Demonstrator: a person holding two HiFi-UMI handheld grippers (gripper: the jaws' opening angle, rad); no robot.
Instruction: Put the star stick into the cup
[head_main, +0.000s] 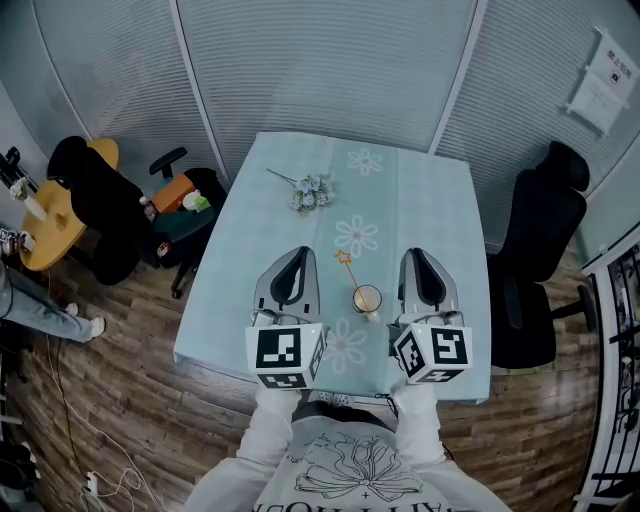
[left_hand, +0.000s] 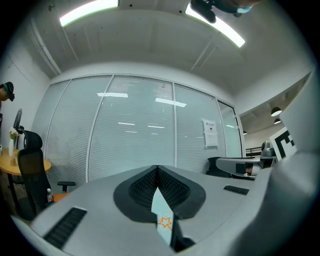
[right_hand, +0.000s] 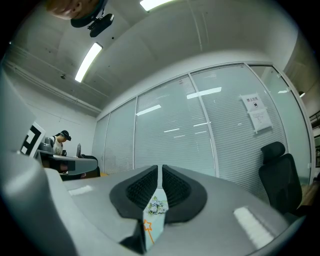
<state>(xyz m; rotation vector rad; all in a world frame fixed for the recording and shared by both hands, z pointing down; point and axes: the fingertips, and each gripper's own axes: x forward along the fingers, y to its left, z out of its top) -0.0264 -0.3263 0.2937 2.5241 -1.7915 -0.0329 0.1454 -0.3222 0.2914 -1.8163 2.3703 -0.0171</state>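
A small orange-tinted cup (head_main: 366, 299) stands on the pale blue tablecloth (head_main: 430, 200) between my two grippers. The star stick (head_main: 349, 268) is thin and yellow. Its star end points to the far left and its lower end meets the cup's mouth; whether it rests inside I cannot tell. My left gripper (head_main: 297, 254) is shut and empty just left of the cup. My right gripper (head_main: 415, 256) is shut and empty just right of it. Through the left gripper's (left_hand: 157, 169) slit the star (left_hand: 165, 223) shows. The right gripper's (right_hand: 160, 168) slit shows the star (right_hand: 148, 225) too.
A small bunch of pale flowers (head_main: 308, 190) lies at the table's far left part. Black office chairs stand to the right (head_main: 540, 250) and left (head_main: 95, 215) of the table, with a yellow round table (head_main: 45, 225) further left. Blinds close off the far side.
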